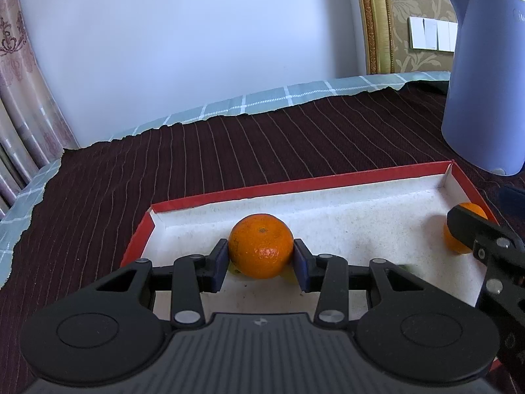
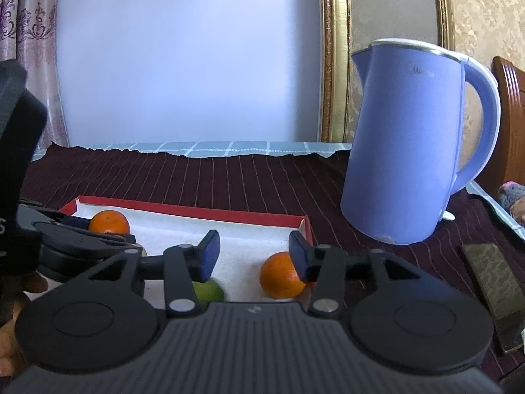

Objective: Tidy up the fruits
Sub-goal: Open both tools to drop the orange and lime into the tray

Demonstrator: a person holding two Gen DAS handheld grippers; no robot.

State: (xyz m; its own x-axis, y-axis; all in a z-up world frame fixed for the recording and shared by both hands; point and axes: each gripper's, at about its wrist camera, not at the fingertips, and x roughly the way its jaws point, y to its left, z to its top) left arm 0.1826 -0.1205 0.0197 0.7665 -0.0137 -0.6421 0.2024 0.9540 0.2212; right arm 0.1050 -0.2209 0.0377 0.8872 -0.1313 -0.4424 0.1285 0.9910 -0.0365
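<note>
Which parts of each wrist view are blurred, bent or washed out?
Left wrist view: fisheye bows the red tray rim and the striped cloth; the orange in the left gripper is sharp; the wall is washed pale. Right wrist view: the kettle leans with distortion; the left gripper at frame edge is soft; the green fruit is half hidden.

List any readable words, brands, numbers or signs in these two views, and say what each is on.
Nothing here reads with certainty.
Brand script near the top of the blue kettle: too faint and blurred to read in either view.
Small embossed emblem on the right gripper body: a symbol, not text.
Same emblem on the left gripper body.
</note>
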